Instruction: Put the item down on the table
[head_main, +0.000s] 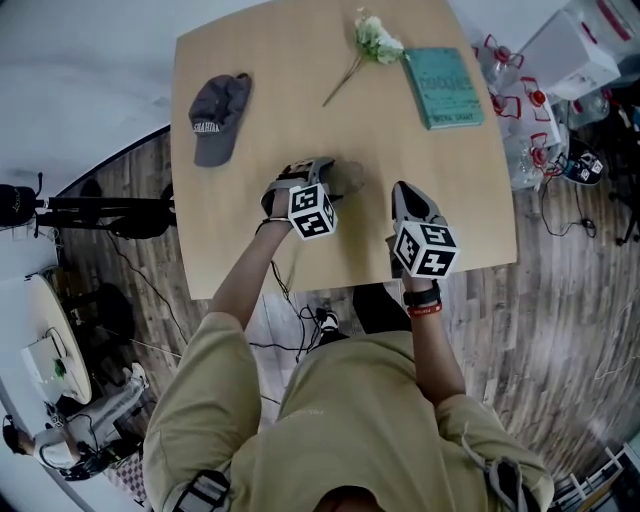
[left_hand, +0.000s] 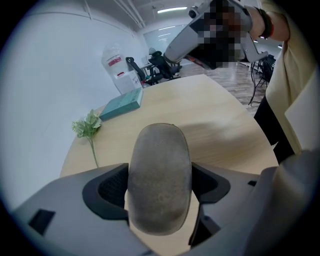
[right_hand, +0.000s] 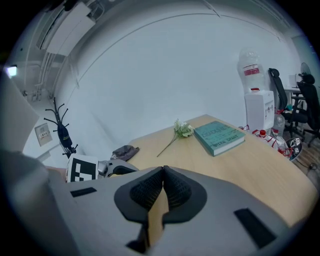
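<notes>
Left gripper: jaws clamped on the item, a grey-brown, rounded oblong piece with a matte, speckled surface. One pad presses each long side and the far end sticks out past the jaws.

Item position: over the near-middle part of the table, pointing toward the far edge. Neither the head view nor the left gripper view settles whether its underside touches the wood.

Right gripper: jaws pressed together, nothing between them. It sits just right of the left gripper, above the table's near edge.

Other things on the table:
- a dark cap at far left
- a white-flowered sprig at the far edge, stem angled toward the centre
- a teal book lying flat just right of the sprig

All three lie well apart from the item.
</notes>
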